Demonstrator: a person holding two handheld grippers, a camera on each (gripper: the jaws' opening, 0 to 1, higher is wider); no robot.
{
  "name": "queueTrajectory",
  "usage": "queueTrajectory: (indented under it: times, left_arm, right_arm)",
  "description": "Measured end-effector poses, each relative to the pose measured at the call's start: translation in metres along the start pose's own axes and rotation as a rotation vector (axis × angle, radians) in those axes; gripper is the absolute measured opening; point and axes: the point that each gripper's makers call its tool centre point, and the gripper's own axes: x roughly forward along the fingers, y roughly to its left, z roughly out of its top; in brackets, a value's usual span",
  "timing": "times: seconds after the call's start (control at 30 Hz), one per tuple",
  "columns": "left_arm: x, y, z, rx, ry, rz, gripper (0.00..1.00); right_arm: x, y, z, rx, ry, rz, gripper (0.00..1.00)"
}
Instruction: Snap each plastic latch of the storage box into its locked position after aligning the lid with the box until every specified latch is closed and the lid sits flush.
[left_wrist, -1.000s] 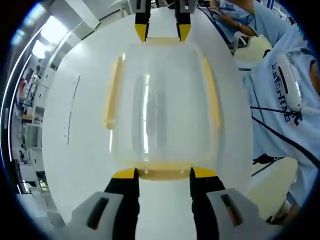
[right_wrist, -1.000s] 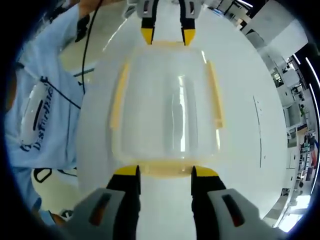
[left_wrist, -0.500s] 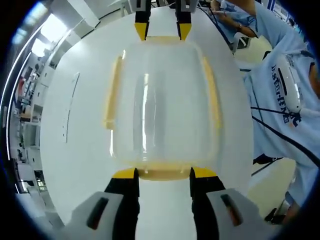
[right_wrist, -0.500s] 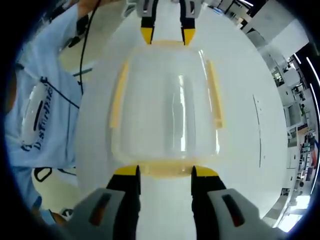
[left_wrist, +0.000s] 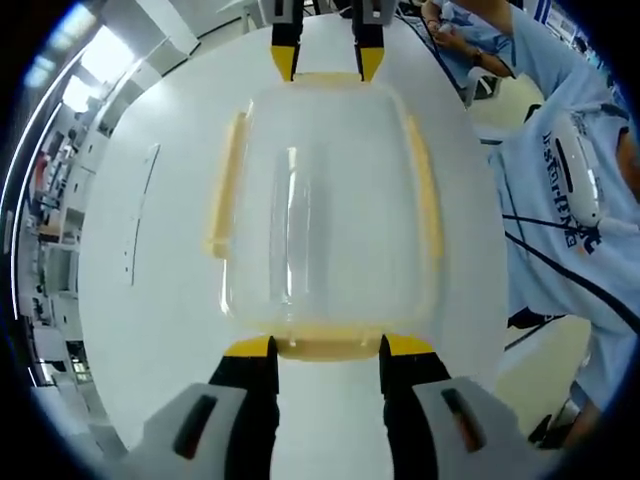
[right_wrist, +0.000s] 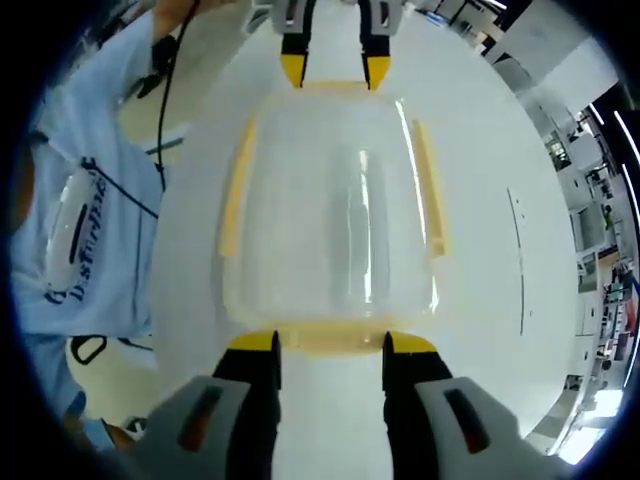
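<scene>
Clear plastic storage box (left_wrist: 325, 205) set on white tabletop (left_wrist: 150, 300), lid (right_wrist: 330, 200) in place and seemingly square to the rim. Left gripper (left_wrist: 325, 350) at near short end in its own view, fingers spread either side of yellow end latch (left_wrist: 325, 345); right gripper (right_wrist: 328, 348) at opposite end, fingers likewise spread around its yellow end latch (right_wrist: 330, 340). Long yellow side latches (left_wrist: 222, 190) lying along both flanks, apparently down; locked state not verifiable. Judged mid-task: lid aligned, end latches under attention, closure of these unconfirmed. Person in light blue shirt (left_wrist: 570, 200) beside tabletop.
</scene>
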Motion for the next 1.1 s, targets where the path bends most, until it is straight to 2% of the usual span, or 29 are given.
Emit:
queueTrajectory:
  times: [1.1]
  left_arm:
    - [0.0022,0.0065,0.0023,-0.021,-0.014,-0.045,0.39]
  right_arm:
    - [0.0006,-0.0079,-0.0025,0.013,0.002,0.042,0.38]
